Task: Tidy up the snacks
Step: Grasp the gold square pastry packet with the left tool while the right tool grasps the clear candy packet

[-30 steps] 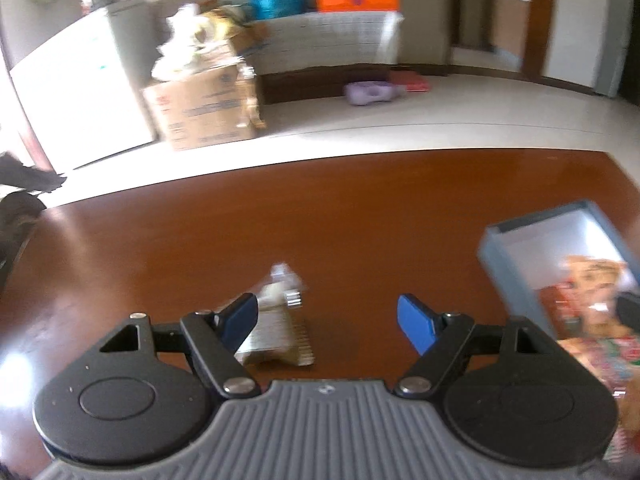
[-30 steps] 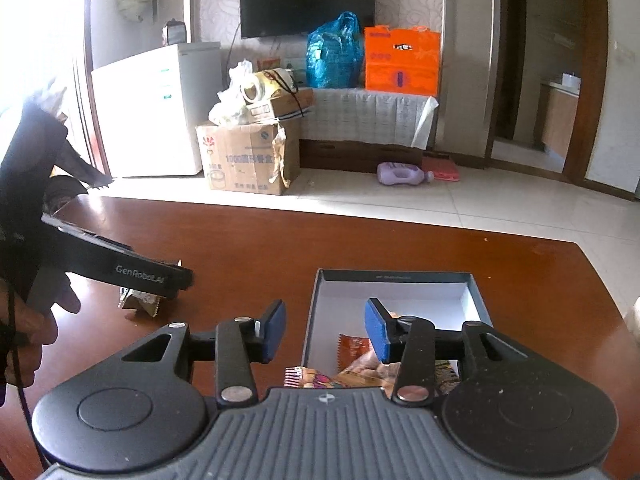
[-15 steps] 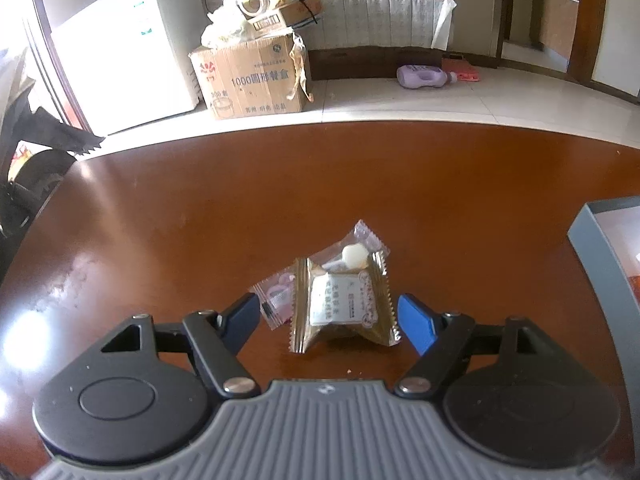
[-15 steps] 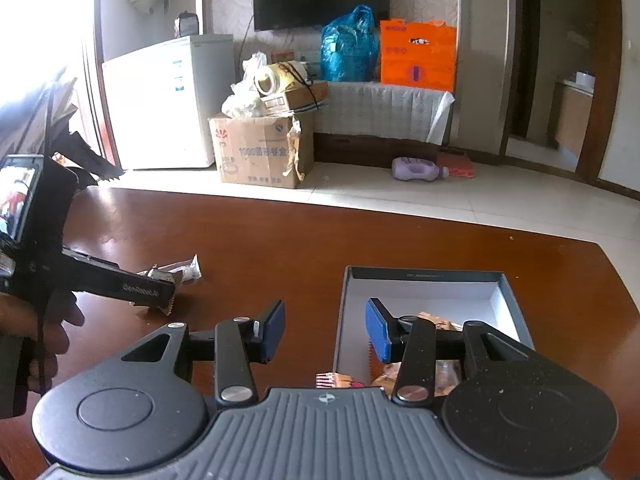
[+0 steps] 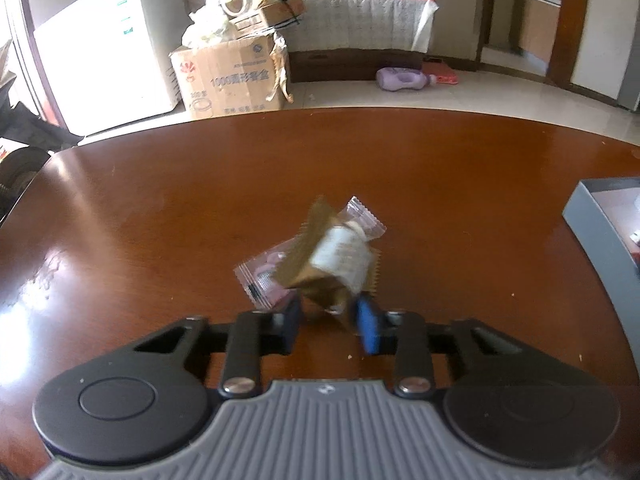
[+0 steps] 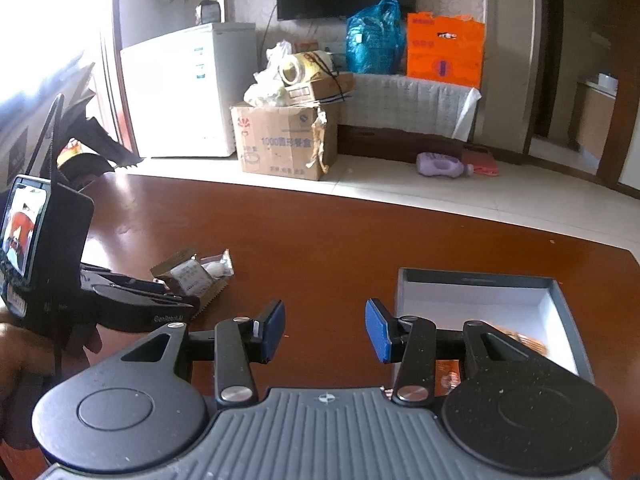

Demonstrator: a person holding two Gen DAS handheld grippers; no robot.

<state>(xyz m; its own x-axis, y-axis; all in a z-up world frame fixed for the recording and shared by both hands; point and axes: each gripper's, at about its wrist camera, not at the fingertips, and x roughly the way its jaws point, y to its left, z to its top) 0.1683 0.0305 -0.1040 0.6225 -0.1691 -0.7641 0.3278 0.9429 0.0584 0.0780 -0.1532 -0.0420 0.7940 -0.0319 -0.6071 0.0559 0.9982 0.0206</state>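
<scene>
While the left gripper (image 5: pixel 326 322) sits low over the brown wooden table (image 5: pixel 160 208), its jaws are closing w/ the gold snack packet (image 5: pixel 334 264) between them; the near edge of the packet lies between the blue pads and the packet is tilted up off the tabletop. Pad contact looks made on the packet's lower corner. A clear pink-tinted candy wrapper (image 5: pixel 264 274) lies just beside the gold packet on its left, overlapping its edge; whether the left pad also catches it cannot be told. In the right wrist view the same gripper (image 6: pixel 176 304) enters from the left edge, held by a hand (image 6: pixel 24 356), w/ a small screen on its back. The gold packet (image 6: pixel 188 276) and the clear wrapper (image 6: pixel 218 268) sit at its tip, on the left part of the table.

Centre: the right gripper (image 6: pixel 325 332) hovers above bare tabletop, fingers released, approx. mid-width, nothing between the pads.

Right: an open grey box (image 6: pixel 560 300) w/ a white interior rests on the table, just beside the right gripper's right finger. Snack packs w/ orange print (image 6: pixel 524 344) lie in its near end, partly hidden by the gripper body. In the left wrist view only the box's left wall (image 5: pixel 596 232) shows, at the right edge, well apart from the gold packet.
</scene>
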